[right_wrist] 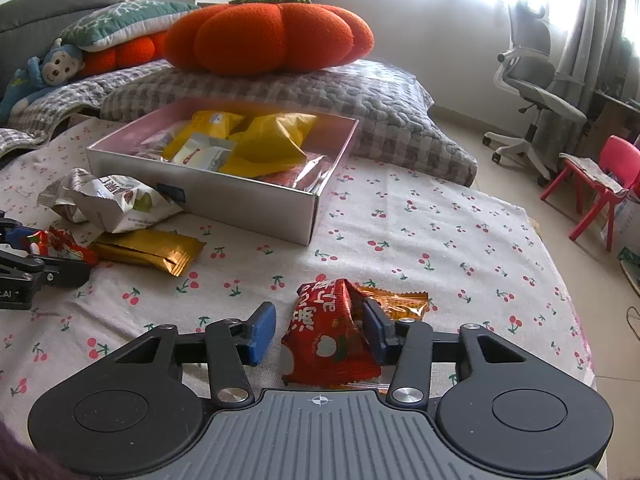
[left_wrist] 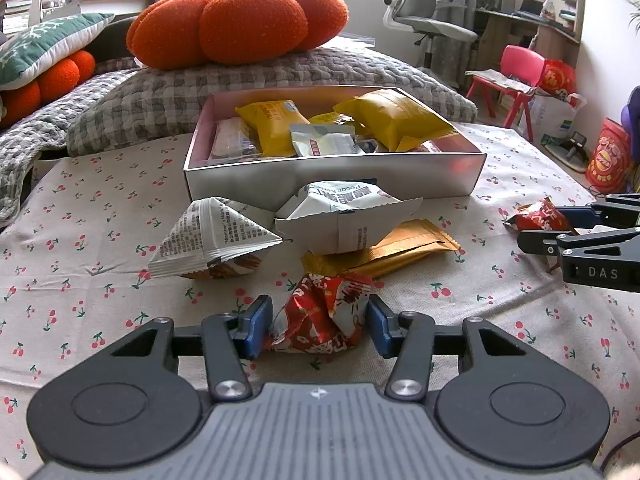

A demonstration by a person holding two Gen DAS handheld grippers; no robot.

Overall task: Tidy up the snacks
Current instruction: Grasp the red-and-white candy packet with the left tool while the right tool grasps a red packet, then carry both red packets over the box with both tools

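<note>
A silver box holding several yellow and white snack packs sits on the cherry-print cloth; it also shows in the right wrist view. My left gripper has both pads against a crumpled red snack packet. My right gripper is open around a second red packet, right pad touching it, left pad apart; an orange packet lies behind. In front of the box lie two white packs and a gold pack.
A grey checked cushion with an orange pumpkin pillow lies behind the box. An office chair and a pink child's chair stand on the floor to the right. The cloth's right edge drops off.
</note>
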